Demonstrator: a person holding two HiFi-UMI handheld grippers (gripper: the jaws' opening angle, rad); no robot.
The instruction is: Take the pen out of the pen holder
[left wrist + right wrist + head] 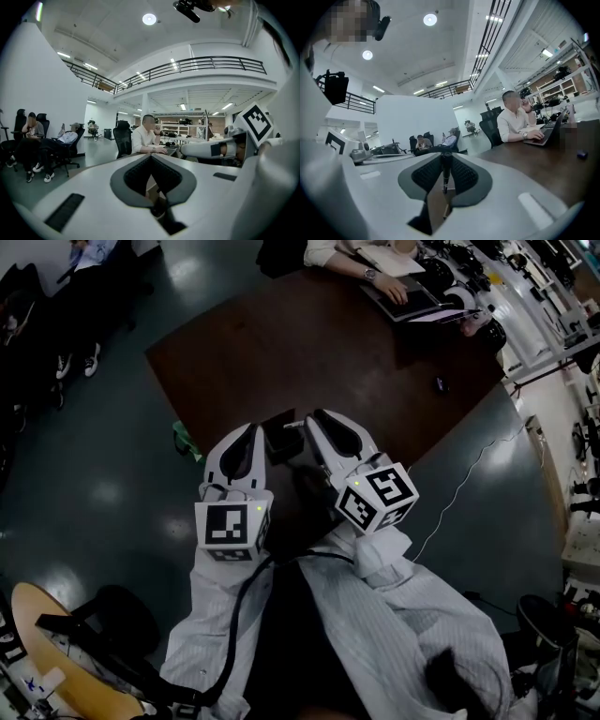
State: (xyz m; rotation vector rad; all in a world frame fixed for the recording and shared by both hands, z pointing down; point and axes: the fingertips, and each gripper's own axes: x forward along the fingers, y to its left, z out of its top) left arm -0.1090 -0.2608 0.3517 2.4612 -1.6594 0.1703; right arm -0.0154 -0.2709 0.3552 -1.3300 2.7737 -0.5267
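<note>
My right gripper [314, 420] hangs over the brown table [375, 352], shut on a thin black pen [446, 169] that stands upright between its dark pads. A black pen holder [278, 439] sits on the table between the two grippers' tips. My left gripper [254, 431] is just left of the holder, its tips drawn close together. In the left gripper view its pads [136, 176] leave a narrow gap; a dark shape low in it is unclear. The right gripper [206, 150] shows there at the right.
A person in a white shirt [375, 268] works at a laptop [408, 298] on the table's far side. A small dark object [441, 384] lies near the right edge. A green thing [184, 439] lies on the floor at left, and a white cable [459, 488] at right.
</note>
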